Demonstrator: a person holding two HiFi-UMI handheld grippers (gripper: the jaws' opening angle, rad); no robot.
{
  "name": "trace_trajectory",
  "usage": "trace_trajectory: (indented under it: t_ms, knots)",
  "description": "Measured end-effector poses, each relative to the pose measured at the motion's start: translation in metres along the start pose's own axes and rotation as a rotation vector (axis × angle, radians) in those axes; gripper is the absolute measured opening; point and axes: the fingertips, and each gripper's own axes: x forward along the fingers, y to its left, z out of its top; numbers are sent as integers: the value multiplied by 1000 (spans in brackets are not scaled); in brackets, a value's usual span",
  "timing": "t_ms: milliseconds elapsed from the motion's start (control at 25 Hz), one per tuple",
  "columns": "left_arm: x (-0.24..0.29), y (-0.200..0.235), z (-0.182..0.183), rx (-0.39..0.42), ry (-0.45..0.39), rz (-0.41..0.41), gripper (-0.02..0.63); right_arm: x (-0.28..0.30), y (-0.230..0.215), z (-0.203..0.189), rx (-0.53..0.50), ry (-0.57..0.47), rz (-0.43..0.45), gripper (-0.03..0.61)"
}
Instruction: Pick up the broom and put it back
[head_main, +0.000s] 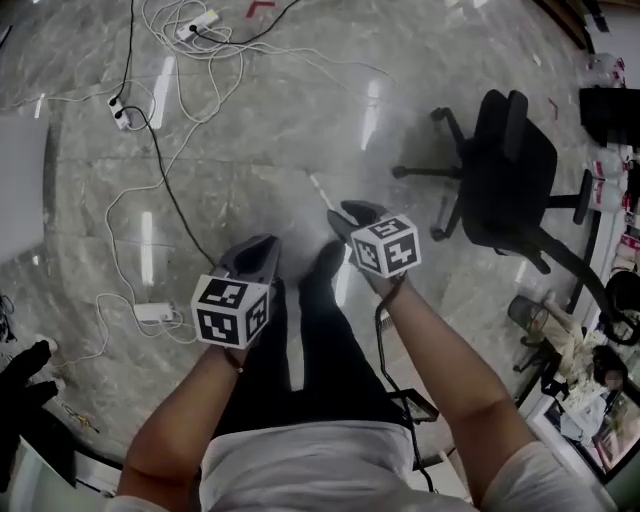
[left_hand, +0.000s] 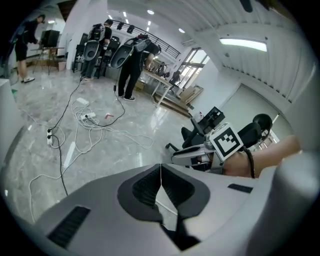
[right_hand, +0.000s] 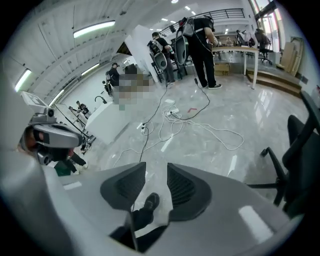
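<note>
Left claw (left_hand: 160, 169): jaws together, empty.
Right claw (right_hand: 156, 172): jaws parted, empty; only a shoe (right_hand: 150, 201) shows below the gap.
Broom: not plainly seen. A thin pale stick (head_main: 322, 192) on the floor (head_main: 250, 150) just ahead may be its handle.
Handling: confirm it is the handle, then straddle it squarely before closing.

office chair (right_hand: 303, 146): cut by right frame edge | left foot: hidden behind left claw (head_main: 258, 250)
</note>
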Motion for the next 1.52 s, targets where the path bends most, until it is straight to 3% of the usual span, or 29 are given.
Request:
trace_trajectory:
  t_ms: [200,560,840,1280,1520]
  knots:
    - [56,40,-56,-76,29,40,8,95,-60,-47,-48,90,-4,140]
    - [177,104,-123,-174,33,55,8,288,-167,-149,-94,243,-24,168]
    - [272,144,-171,-188,43,38,8,401,-225,-203,-100,289,-57,170]
    - [411,222,-201,-171,18,10,8,520,-291,-255,-170,333,-121,169]
    - [431,251,-221,-178,22,23,8,552,-303,-266,-214,358,-129,167]
